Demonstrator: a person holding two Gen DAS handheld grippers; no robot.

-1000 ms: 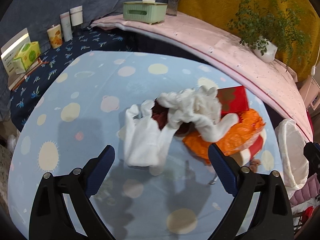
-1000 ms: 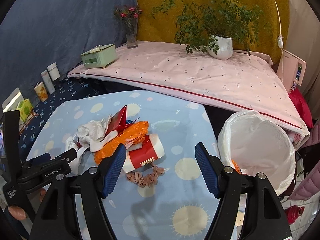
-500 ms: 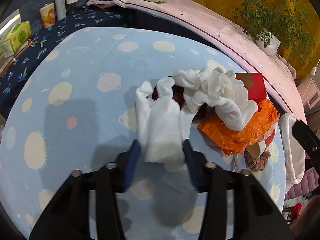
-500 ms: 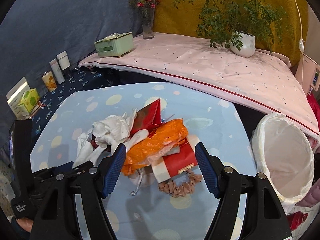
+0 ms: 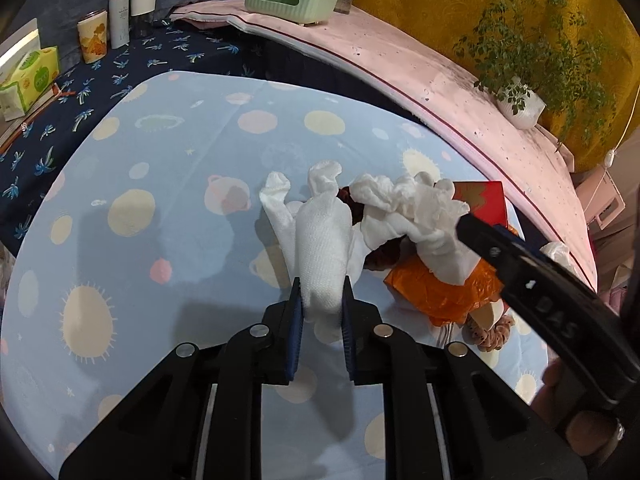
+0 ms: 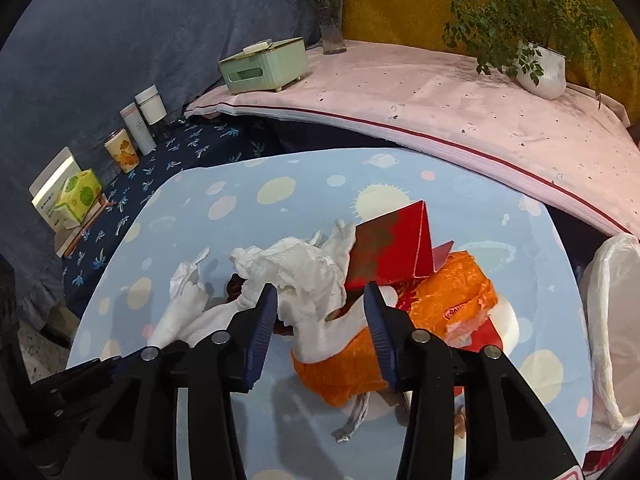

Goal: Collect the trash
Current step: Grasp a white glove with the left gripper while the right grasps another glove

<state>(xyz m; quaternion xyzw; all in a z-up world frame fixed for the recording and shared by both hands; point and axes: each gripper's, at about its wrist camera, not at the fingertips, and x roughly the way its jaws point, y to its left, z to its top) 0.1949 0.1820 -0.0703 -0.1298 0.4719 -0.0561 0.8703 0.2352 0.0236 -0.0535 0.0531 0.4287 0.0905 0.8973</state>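
A pile of trash lies on the blue spotted tablecloth [image 5: 160, 240]. My left gripper [image 5: 321, 300] is closing, and its pads press both sides of a long white tissue [image 5: 320, 248] at the pile's left end. My right gripper [image 6: 321, 300] is also closing; it straddles a crumpled white tissue [image 6: 304, 272] with a gap still showing at the right pad. One of its fingers [image 5: 520, 268] reaches in from the right in the left wrist view. Under the tissues lie an orange plastic bag [image 6: 440, 304], a red carton [image 6: 396, 248] and a red-and-white paper cup [image 6: 496, 328].
A bin with a white liner [image 6: 608, 320] stands off the table's right edge. A brown scrunchie [image 5: 492, 332] lies near the cup. Behind, a pink-covered ledge holds a green box [image 6: 264, 66], a vase [image 6: 332, 28] and a potted plant [image 6: 540, 72]. Canisters [image 6: 140, 124] stand at the left.
The left jaws went from wide open to closed on the long white tissue. The right gripper moved left and down over the pile, and its jaws narrowed around the crumpled tissue.
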